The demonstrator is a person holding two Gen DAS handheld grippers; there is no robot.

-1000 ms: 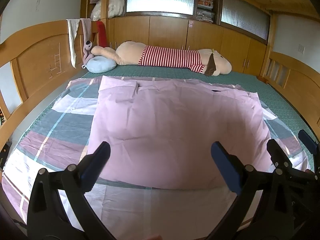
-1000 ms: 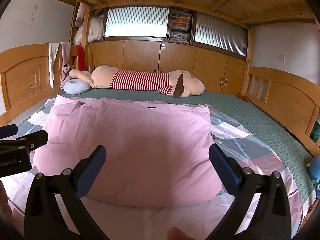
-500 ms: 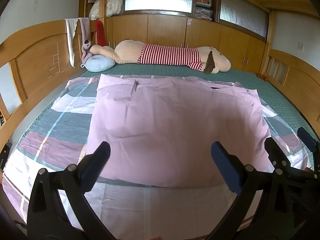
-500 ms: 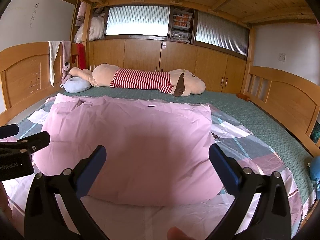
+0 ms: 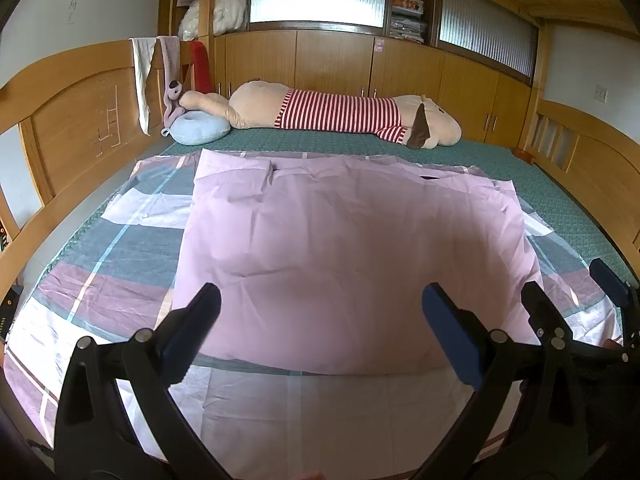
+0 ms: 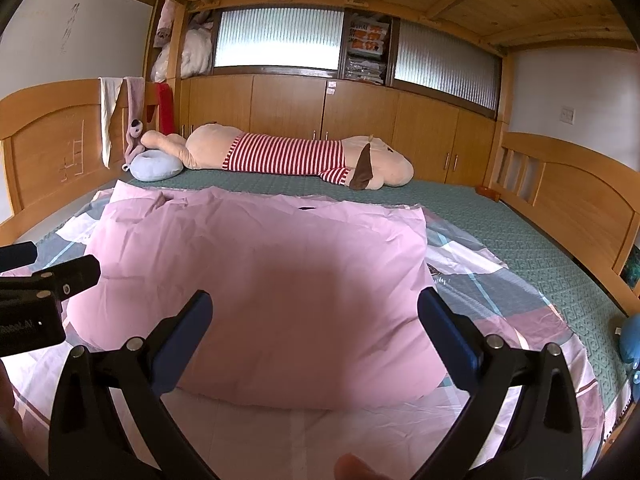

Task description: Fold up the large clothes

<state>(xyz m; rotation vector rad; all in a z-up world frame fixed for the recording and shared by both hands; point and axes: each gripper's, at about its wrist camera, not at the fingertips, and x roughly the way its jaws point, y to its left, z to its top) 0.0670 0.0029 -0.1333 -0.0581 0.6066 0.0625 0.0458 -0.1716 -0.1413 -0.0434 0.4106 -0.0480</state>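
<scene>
Left gripper [image 5: 318, 320] jaws spread wide, empty, above near edge of pink sheet [image 5: 352, 248]. Sheet lies flat on checked cover [image 5: 120, 248] over the bed [image 5: 560, 184]. Right gripper [image 6: 314, 316] just beside, jaws spread too, holding nothing. Striped plush dog [image 6: 280, 154] along the far side.

Patterned sheet [image 5: 120, 248]: middle hidden under pink cloth [image 5: 344, 248]; near edge cut off at frame bottom.
</scene>
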